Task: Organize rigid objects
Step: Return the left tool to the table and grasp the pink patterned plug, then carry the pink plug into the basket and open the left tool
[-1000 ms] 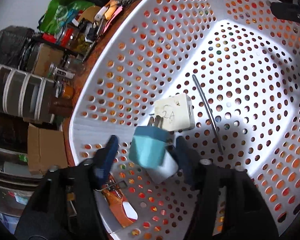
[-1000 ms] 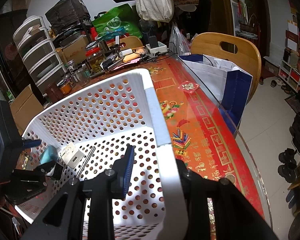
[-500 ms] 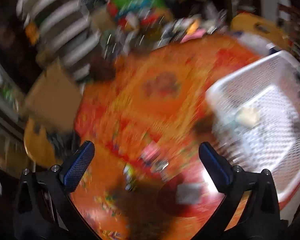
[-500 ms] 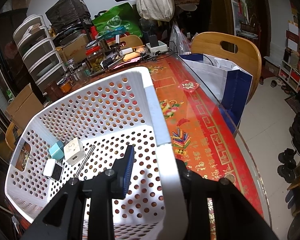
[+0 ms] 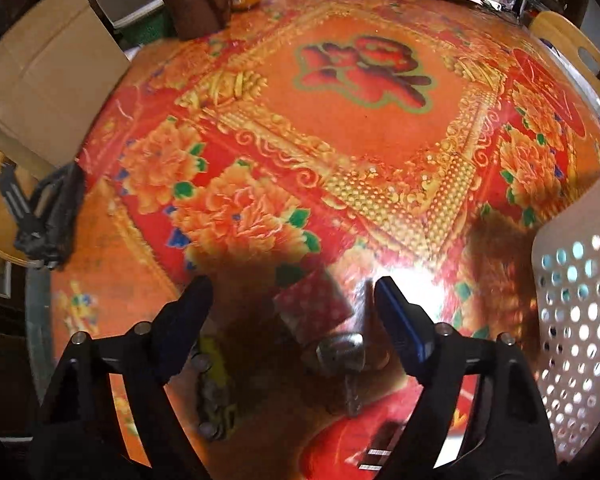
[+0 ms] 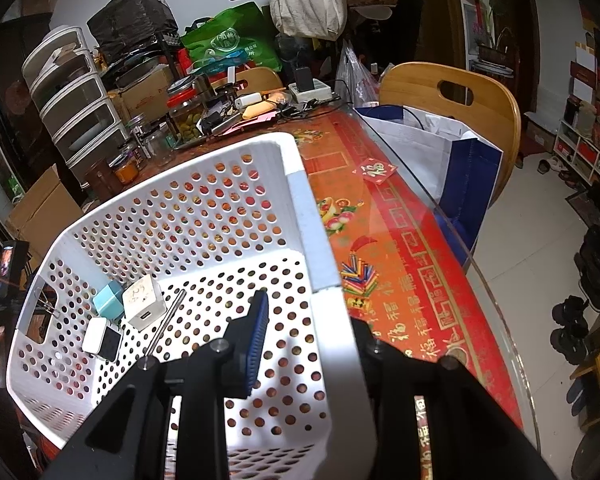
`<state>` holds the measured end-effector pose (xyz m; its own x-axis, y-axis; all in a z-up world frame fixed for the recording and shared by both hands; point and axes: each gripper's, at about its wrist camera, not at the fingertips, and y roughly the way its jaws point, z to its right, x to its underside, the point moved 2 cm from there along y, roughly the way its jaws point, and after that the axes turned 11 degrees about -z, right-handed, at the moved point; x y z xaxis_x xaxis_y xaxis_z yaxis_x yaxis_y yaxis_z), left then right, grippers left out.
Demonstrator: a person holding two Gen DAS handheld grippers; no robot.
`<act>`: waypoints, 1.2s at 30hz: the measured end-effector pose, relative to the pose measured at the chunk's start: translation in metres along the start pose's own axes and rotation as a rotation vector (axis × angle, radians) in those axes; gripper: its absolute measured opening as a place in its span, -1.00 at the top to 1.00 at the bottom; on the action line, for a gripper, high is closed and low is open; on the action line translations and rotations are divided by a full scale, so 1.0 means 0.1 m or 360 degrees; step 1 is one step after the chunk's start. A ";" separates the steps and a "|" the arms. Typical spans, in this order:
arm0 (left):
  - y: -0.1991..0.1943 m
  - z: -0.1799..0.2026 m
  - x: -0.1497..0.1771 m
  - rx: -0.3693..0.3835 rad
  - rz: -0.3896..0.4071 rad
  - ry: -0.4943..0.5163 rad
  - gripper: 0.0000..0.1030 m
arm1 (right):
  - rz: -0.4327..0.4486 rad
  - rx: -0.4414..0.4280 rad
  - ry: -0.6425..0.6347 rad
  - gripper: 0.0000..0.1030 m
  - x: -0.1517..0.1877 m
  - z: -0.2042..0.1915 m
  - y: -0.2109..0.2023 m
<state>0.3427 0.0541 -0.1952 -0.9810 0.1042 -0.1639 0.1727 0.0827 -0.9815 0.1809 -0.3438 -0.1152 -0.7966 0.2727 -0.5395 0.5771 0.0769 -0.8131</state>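
While the left claw (image 5: pixel 290 312) hangs spread and empty above a blurred red dotted box (image 5: pixel 314 306) and a metal piece (image 5: pixel 340 354) on the surface (image 5: pixel 360 140), the right claw (image 6: pixel 308 332) clamps the white basket's (image 6: pixel 204 208) wall; inside lie a teal charger (image 6: pixel 109 301), white adapter (image 6: pixel 144 302) and metal rod (image 6: pixel 166 322).

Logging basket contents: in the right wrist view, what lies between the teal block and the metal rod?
In the right wrist view, the white charger marked 2A lies between the teal block and the metal rod.
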 end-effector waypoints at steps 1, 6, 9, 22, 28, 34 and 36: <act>0.03 -0.01 -0.02 0.0033 0.0006 -0.0024 -0.51 | 0.0002 -0.0001 -0.0002 0.45 0.00 0.00 0.00; 0.02 -0.07 -0.03 0.0097 0.0017 -0.0076 0.34 | 0.0010 0.0008 -0.0002 0.45 -0.01 -0.01 0.00; -0.03 0.01 0.01 0.0003 0.0029 -0.0035 0.33 | 0.0010 0.0008 -0.0003 0.44 -0.01 -0.01 0.00; -0.75 0.05 0.22 -0.0054 0.0290 -0.0031 0.34 | 0.0017 -0.0006 -0.0005 0.44 -0.01 -0.02 -0.01; -1.27 0.12 0.35 -0.0088 0.0451 -0.0005 0.33 | 0.0019 -0.0013 -0.0007 0.44 0.00 -0.01 -0.01; -1.71 0.46 0.49 -0.0177 0.0569 0.0121 0.33 | 0.0019 -0.0020 -0.0008 0.44 0.00 -0.01 -0.01; -1.84 0.62 0.54 -0.0176 0.0595 0.0182 0.33 | 0.0020 -0.0021 -0.0008 0.44 0.00 -0.02 -0.01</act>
<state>0.2523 -0.0172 -0.0298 -0.8337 0.2564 -0.4891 0.5301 0.1235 -0.8389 0.1804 -0.3423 -0.1137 -0.7901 0.2692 -0.5507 0.5892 0.0862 -0.8033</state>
